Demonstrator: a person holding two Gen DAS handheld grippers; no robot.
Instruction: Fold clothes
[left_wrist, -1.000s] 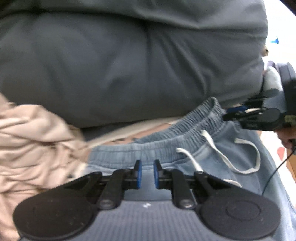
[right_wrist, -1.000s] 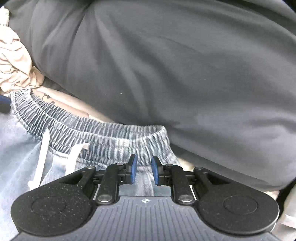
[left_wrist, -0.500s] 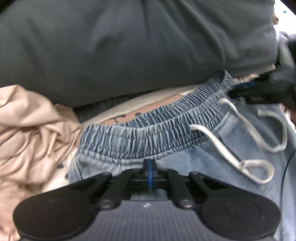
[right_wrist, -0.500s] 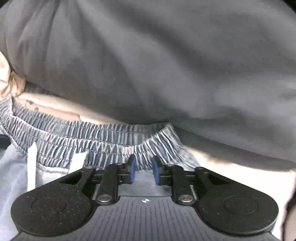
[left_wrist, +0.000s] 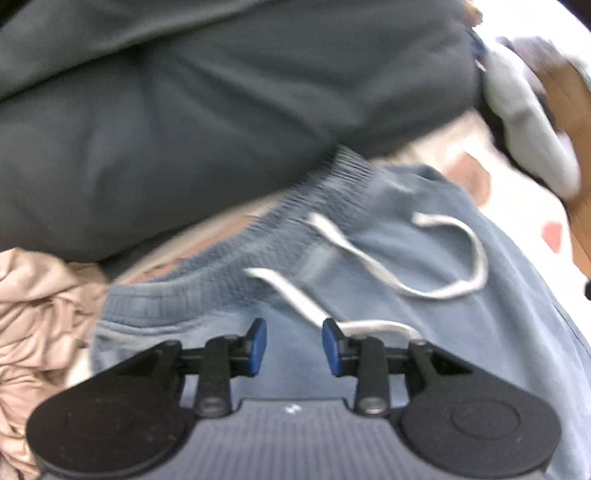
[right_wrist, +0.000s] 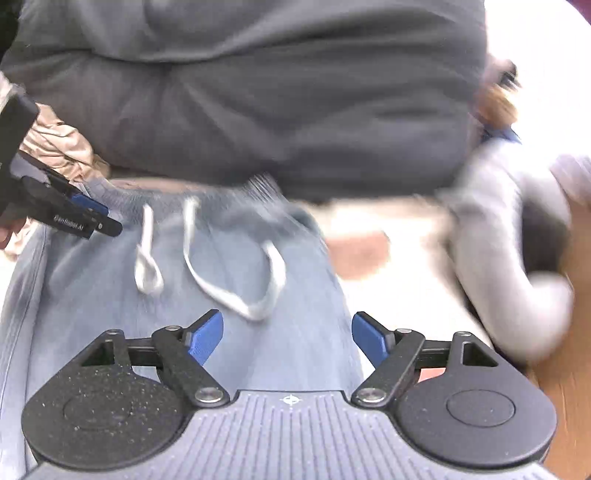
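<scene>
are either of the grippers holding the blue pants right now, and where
Nothing is held: left gripper and right gripper have just opened above the blue pants.

A white sheet with reddish motifs (right_wrist: 373, 291) is carrying pale blue drawstring sweatpants (left_wrist: 461, 325), with a dark grey garment (left_wrist: 229, 122) lying beyond their waistband, a crumpled beige garment (left_wrist: 37, 306) and a light grey garment (right_wrist: 495, 258) flanking them.

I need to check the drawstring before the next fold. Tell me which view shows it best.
The right wrist view: the white drawstring lies whole, both loops visible on the blue shorts. The left wrist view shows it too, but the left gripper's fingers hide one end.
</scene>
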